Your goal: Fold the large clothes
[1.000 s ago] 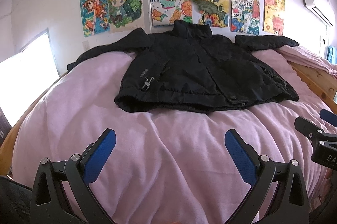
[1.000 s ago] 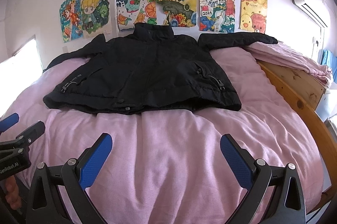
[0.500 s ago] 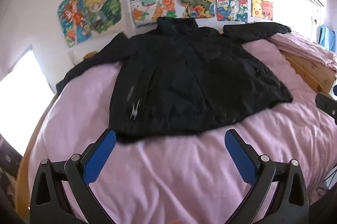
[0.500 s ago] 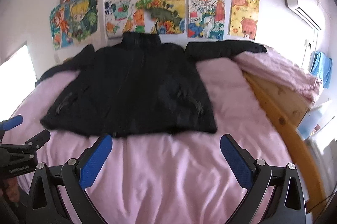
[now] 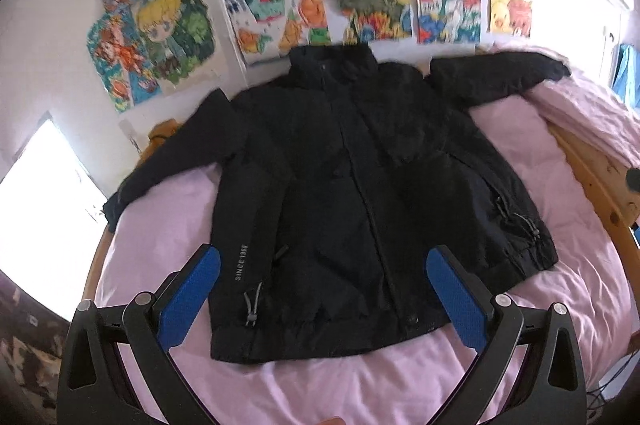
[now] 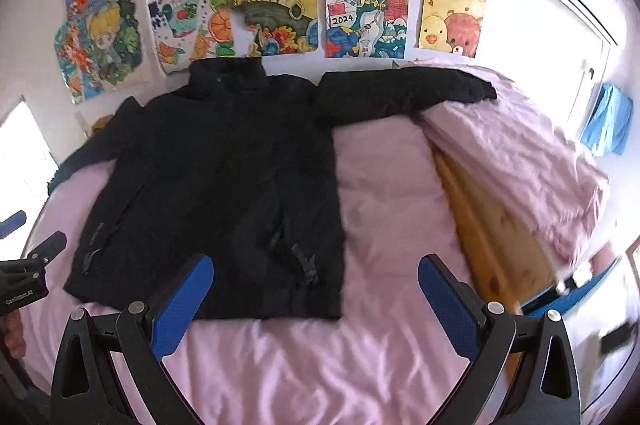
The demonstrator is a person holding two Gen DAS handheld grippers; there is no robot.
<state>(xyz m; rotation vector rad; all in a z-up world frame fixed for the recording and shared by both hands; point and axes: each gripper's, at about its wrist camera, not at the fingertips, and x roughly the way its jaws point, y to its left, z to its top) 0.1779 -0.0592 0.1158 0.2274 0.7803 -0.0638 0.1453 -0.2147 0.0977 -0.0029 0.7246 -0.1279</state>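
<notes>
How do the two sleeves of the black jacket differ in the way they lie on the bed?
The right sleeve stretches sideways along the wall, its cuff reaching the folded pink quilt. The left sleeve slants downward toward the window-side bed edge. Both lie unfolded, away from the jacket body.

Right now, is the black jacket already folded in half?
No, the black jacket lies spread flat on the pink bed cover, with one sleeve stretched out sideways.

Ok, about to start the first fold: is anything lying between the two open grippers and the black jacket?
Nothing visible: only bare pink bedsheet lies between the left gripper, the right gripper and the black jacket.
</notes>
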